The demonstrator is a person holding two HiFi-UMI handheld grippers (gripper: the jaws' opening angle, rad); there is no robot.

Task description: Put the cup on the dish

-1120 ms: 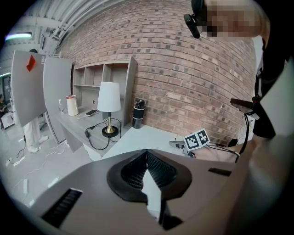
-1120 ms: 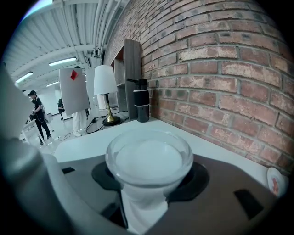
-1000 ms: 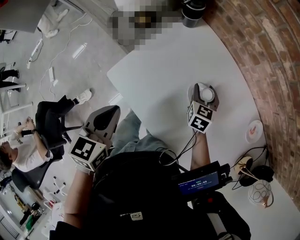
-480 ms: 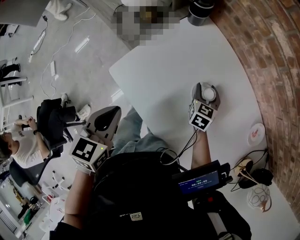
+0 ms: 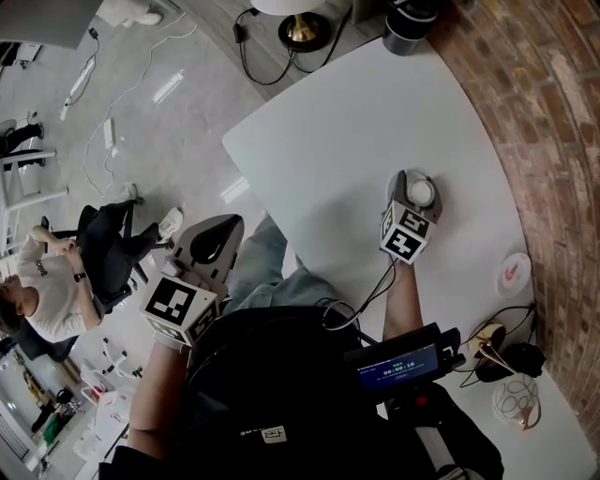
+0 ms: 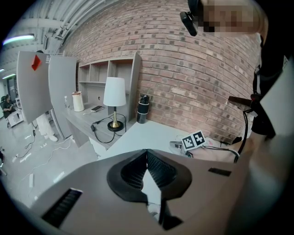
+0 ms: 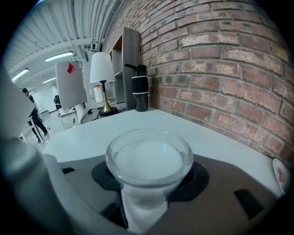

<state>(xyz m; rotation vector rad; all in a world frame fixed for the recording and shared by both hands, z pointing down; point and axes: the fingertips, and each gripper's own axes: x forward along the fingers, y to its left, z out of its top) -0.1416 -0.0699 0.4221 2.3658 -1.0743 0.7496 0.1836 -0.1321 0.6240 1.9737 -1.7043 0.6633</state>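
Note:
A clear glass cup (image 5: pixel 419 192) with a whitish inside sits between the jaws of my right gripper (image 5: pixel 415 190), which is shut on it just above the white table (image 5: pixel 328 141). In the right gripper view the cup (image 7: pixel 149 160) fills the middle and the right gripper (image 7: pixel 149 181) clasps its lower body. The dish (image 5: pixel 513 273), a small white plate with a pink mark, lies on the table near the brick wall, to the right of the cup; its rim shows as the dish (image 7: pixel 279 173). My left gripper (image 5: pixel 214 246) hangs off the table over the lap, jaws shut and empty; left gripper (image 6: pixel 147 153).
A black tumbler (image 5: pixel 412 21) and a lamp (image 5: pixel 302 28) stand at the table's far end. Cables, a black object (image 5: pixel 511 356) and a glass (image 5: pixel 518 403) crowd the near right corner. The brick wall (image 5: pixel 553 112) runs along the right. A person (image 5: pixel 42 300) sits far left.
My right gripper has sunk a little toward the table with the cup. The head view has shifted, and the lamp base now shows. The left gripper has kept still.

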